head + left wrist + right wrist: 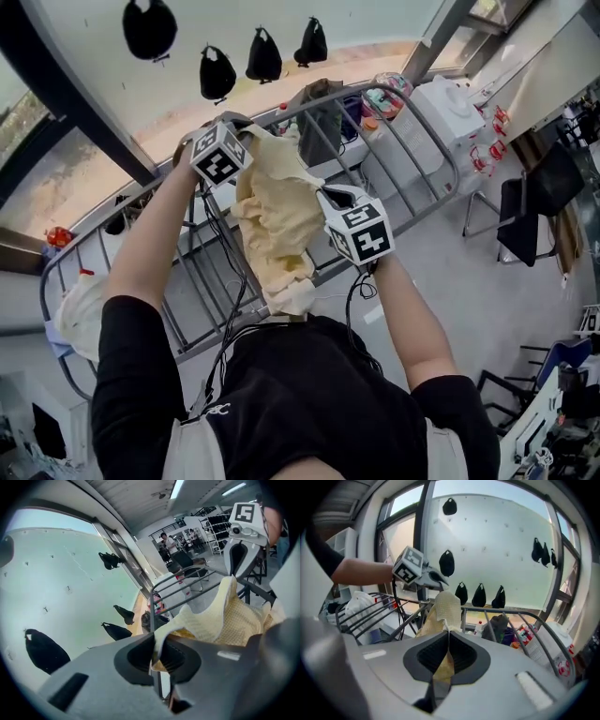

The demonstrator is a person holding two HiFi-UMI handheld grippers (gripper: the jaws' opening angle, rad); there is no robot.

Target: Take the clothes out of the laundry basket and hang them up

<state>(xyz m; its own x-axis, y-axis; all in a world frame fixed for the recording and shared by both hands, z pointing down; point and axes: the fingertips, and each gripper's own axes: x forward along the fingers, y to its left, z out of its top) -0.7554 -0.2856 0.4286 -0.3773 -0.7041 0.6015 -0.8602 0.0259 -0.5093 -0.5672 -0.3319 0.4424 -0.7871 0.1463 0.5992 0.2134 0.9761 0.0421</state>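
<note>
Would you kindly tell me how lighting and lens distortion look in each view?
Head view: even daylight, the drying rack bowed by the wide lens. Left gripper view: round dark vignette, the left gripper soft up close. Right gripper view: same vignette, backlit by the window; the yellow cloth is sharp.

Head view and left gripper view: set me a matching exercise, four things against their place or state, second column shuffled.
1. yellow cloth
2. black bags
3. white bundle
4. left gripper

A. hang at the window
B. shut on the cloth's edge
C. lies at the rack's left end in the head view
D. held up above the drying rack

Pairs: 1-D, 2-A, 3-C, 4-B
</note>
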